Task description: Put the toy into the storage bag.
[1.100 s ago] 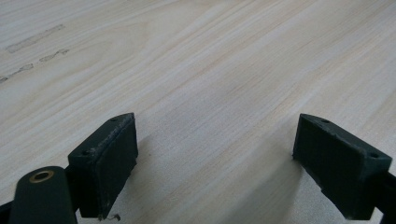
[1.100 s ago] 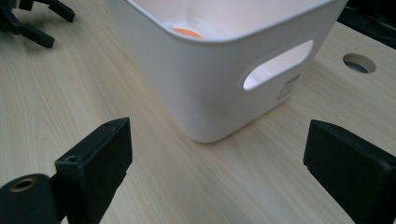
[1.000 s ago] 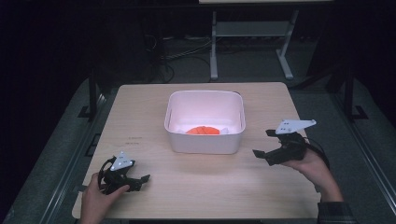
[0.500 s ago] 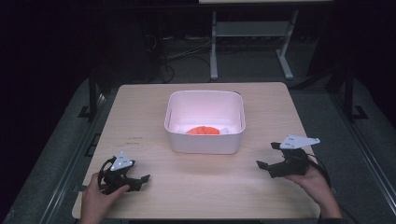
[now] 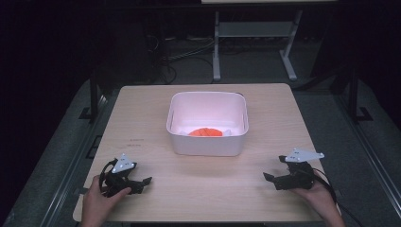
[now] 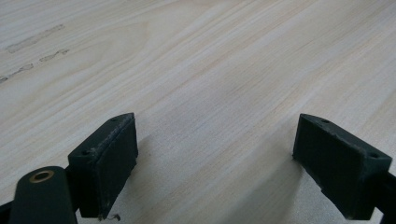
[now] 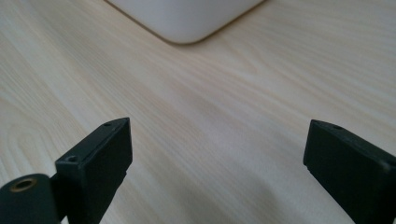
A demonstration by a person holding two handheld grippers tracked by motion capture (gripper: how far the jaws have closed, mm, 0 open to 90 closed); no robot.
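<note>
Left claw: sitting low at the near left of the pale wood-grain tabletop, held in the person's left hand; its jaws are standing wide apart with bare wood between them, nothing gripped.
Left claw, own view: the two black pads are hovering just over the tabletop, casting shadows on it; faint grey marks are showing on the wood ahead and to the left of the claw.
Right claw: resting low at the near right of the tabletop, held in the person's right hand; jaws are spread wide, holding nothing; the grey three-cornered plate is riding on top.
Right claw, own view: jaws are gaping over bare wood; a rounded corner of the white plastic tub is lying ahead of the claw, well apart from both pads.
White rectangular plastic tub: standing upright ahead of and between the two claws, well apart from each; ahead-right of the left claw, ahead-left of the right one.
Orange rounded object: lying inside the tub on its floor, beside something white; its exact kind cannot be told.
Contact: neither claw is touching the tub or its contents.
</note>
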